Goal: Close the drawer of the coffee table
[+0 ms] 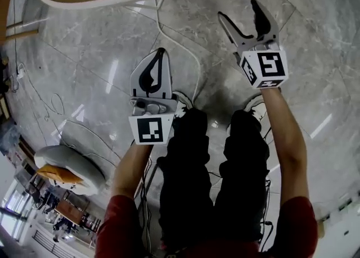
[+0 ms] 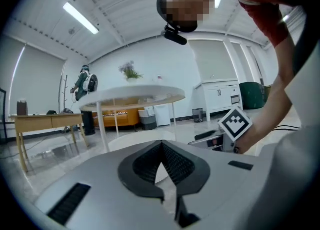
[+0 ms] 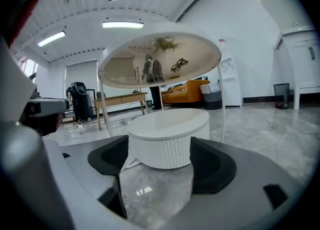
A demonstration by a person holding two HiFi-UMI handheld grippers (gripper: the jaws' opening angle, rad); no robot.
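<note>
Right gripper view, unlike head view, shows the ribbed coffee table (image 3: 167,141).

On the floor (image 1: 84,43), the left gripper (image 1: 161,53) sits left of the right gripper (image 1: 238,8), which reaches farther forward; a cable (image 1: 185,49) runs between them; the person's legs (image 1: 214,178) stand behind both; ahead of the right gripper's jaws the coffee table (image 3: 167,136) stands beneath a taller table (image 3: 160,58); a sofa (image 3: 187,91) lies behind.

Orange sofa (image 3: 192,87), wood desk (image 2: 47,119) in bkgd
</note>
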